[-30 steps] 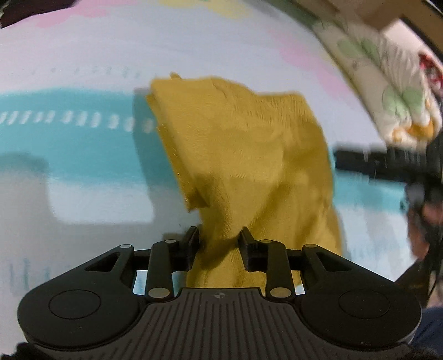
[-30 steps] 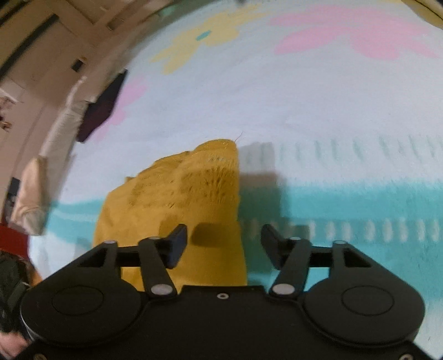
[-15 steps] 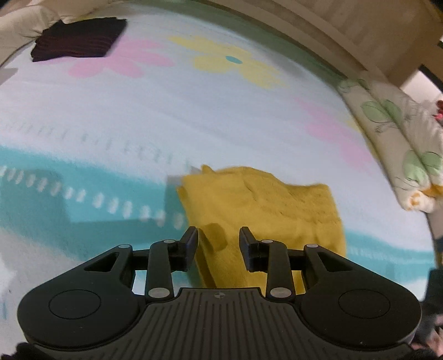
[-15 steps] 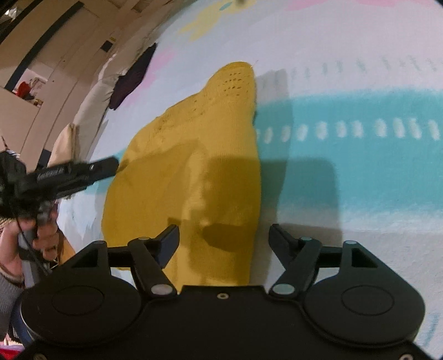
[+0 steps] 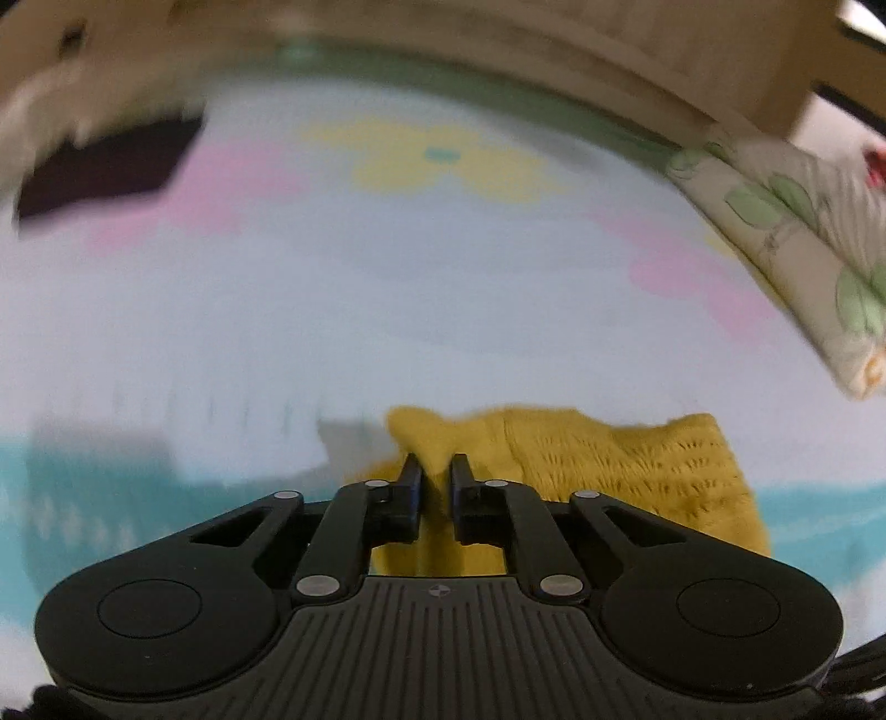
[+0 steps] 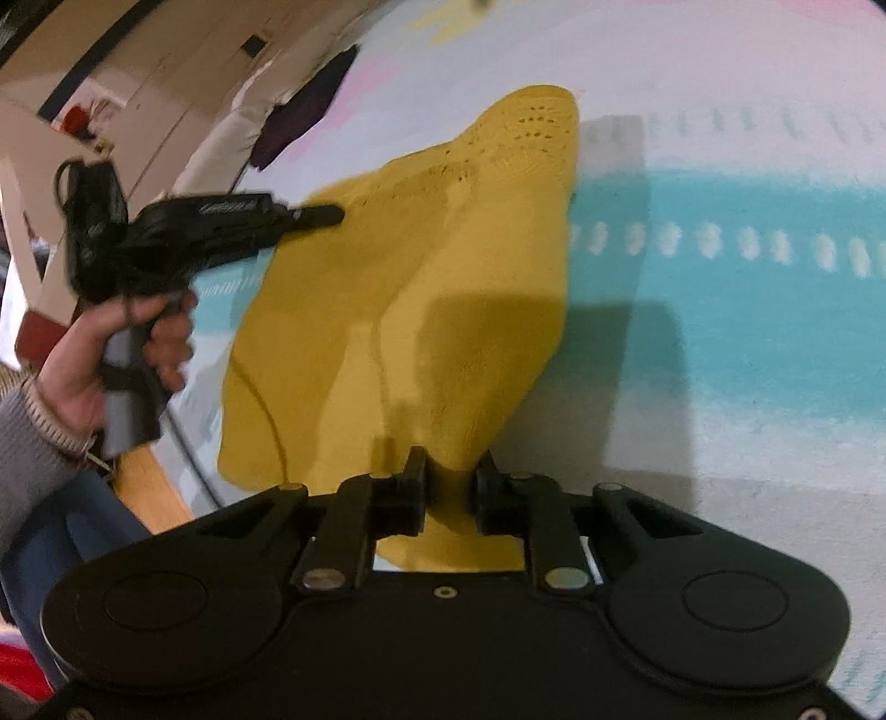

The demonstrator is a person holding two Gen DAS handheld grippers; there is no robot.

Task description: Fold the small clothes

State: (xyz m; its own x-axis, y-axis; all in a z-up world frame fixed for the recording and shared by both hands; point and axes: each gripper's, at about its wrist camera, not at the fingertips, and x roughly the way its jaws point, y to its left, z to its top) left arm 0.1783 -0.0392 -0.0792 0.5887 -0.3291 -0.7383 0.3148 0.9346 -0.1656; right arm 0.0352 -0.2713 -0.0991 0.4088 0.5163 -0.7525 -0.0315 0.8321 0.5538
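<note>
Two hand-held grippers, left clamped, right closing, on one yellow garment, one dark cloth.

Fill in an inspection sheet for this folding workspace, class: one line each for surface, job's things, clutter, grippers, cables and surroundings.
Surface: bedsheet, pale with pink and yellow flowers and a teal band.
Job's things: yellow garment lying on the sheet, partly bunched.
Clutter: dark cloth at the far left of the sheet; floral pillow at the right edge.
Grippers: left gripper shut on a garment edge; right gripper closing, with a garment corner between its jaws. In the right view, a hand holds the left gripper by its handle.
Cables: thin dark cable running below that hand, near the sheet's edge.
Surroundings: wooden bed frame behind; the left view is blurred.
</note>
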